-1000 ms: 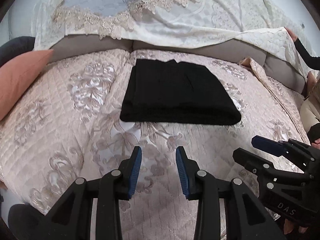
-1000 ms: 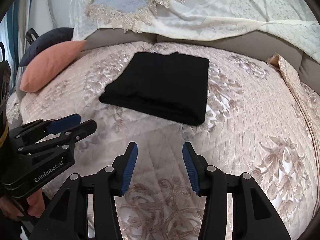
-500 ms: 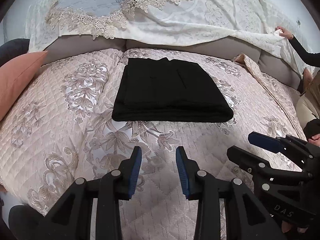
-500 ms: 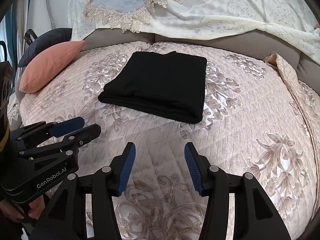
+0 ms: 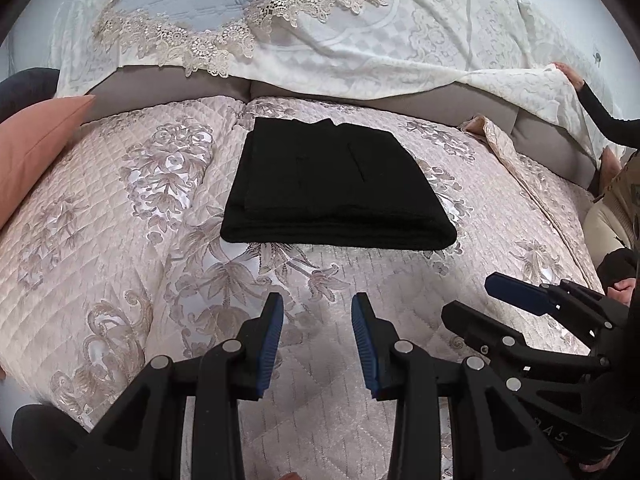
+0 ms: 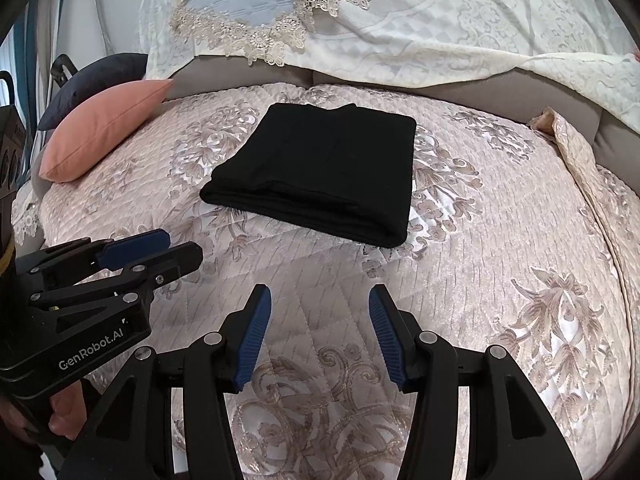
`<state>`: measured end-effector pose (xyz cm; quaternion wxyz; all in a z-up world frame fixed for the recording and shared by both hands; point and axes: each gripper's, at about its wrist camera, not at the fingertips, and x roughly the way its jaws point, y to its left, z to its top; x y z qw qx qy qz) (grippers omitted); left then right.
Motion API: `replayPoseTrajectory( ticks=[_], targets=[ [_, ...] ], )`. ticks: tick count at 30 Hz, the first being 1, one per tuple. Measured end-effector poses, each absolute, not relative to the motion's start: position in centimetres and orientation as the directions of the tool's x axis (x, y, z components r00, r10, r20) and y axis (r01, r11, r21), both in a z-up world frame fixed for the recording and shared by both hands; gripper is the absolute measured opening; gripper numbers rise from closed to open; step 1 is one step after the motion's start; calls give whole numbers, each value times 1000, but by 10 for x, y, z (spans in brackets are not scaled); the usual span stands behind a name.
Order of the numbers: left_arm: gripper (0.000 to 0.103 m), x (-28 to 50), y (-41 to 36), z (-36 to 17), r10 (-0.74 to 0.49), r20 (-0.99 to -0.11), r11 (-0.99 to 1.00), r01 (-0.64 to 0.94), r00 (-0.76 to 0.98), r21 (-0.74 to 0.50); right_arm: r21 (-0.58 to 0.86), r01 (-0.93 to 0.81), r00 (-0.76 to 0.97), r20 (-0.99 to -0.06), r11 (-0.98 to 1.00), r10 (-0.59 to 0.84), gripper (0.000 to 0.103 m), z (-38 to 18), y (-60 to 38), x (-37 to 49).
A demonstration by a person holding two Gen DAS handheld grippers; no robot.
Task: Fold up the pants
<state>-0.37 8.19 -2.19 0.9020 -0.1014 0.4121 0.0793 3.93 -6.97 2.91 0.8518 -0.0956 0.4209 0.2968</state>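
Pants (image 5: 336,188): black knit, folded rectangle | quilt (image 5: 120,240): satin, floral | both tongs part-open, empty

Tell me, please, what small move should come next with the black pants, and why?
Probably none more than drawing both claws back: the black pants already lie as a neat folded rectangle on the quilted bedspread, and the left claw and right claw stand open, empty, short of them.

I read this as a home living room: sofa under quilted cover (image 5: 120,240), lace throw (image 5: 360,40), pink cushion (image 6: 100,136).
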Motion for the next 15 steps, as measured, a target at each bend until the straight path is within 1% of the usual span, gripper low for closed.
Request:
replayPoseTrajectory(
  ticks=[8,15],
  targets=[
    [38,-3,85,-24,46,-770,962,-237,636,-138,84,-592,468,-774,802,426,52,29,-67,37],
    [38,-2,84,-24,78,-776,963,-248,626,-104,78,-594,472,-773,801,425,52,31,-66,36]
  ],
)
